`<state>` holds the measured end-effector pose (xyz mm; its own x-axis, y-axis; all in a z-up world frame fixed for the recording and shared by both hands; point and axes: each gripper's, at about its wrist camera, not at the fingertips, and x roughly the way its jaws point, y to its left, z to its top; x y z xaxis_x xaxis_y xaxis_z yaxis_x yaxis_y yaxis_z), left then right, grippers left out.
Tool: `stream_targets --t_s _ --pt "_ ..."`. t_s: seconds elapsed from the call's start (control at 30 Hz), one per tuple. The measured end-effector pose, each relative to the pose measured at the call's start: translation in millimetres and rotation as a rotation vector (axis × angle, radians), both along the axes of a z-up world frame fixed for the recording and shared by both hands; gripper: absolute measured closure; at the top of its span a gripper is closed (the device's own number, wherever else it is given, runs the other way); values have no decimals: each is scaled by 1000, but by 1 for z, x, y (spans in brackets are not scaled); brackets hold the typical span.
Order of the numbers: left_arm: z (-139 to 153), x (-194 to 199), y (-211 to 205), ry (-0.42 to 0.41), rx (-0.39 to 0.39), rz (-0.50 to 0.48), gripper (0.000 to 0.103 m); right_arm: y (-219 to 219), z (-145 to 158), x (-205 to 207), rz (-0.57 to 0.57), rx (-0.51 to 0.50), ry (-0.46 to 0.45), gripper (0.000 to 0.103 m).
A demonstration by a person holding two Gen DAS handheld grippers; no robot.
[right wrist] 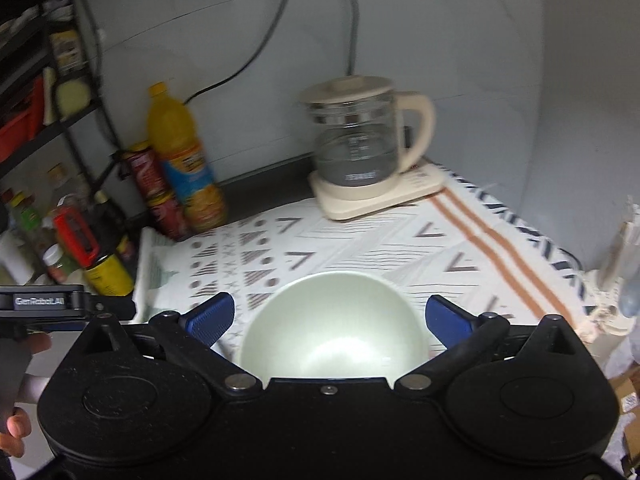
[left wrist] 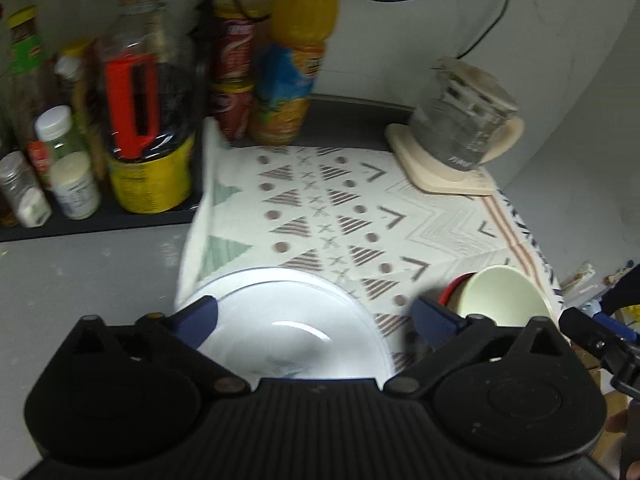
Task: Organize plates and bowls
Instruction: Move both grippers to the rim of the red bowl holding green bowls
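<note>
A white plate [left wrist: 288,320] lies on the patterned cloth [left wrist: 352,208] below my left gripper [left wrist: 316,318], whose blue pads [left wrist: 198,320] stand wide apart and clear of it. To its right a pale green bowl [left wrist: 506,294] sits inside a red one [left wrist: 454,290]. In the right wrist view the same pale green bowl [right wrist: 334,328] rests on the cloth [right wrist: 400,240] under my right gripper [right wrist: 332,320]. Its blue pads [right wrist: 212,320] are spread wide, with neither touching the bowl.
Bottles and jars [left wrist: 144,120] crowd the left side, with an orange juice bottle [right wrist: 184,160] and red cans [right wrist: 154,196] at the back wall. A glass kettle [right wrist: 360,140] on a cream base stands at the back right. Cables hang down the wall.
</note>
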<state>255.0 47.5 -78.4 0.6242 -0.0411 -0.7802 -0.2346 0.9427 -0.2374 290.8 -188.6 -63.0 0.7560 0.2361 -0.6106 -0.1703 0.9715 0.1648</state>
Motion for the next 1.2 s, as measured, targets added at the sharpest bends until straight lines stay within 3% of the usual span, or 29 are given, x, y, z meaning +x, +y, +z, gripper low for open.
stream_targets --t_s 0.4,0.8,1.07,1.2 --pt "-1 25 -59 -19 16 -104 0 -51 -17 7 -76 4 38 0" --pt "-22 46 -100 62 33 -140 1 -75 -47 23 -41 92 158 2" --pt "-43 50 -114 104 14 -144 3 -78 -70 35 5 117 244 17" --pt "-51 55 -116 130 -7 -137 15 -77 -78 42 37 125 282 36"
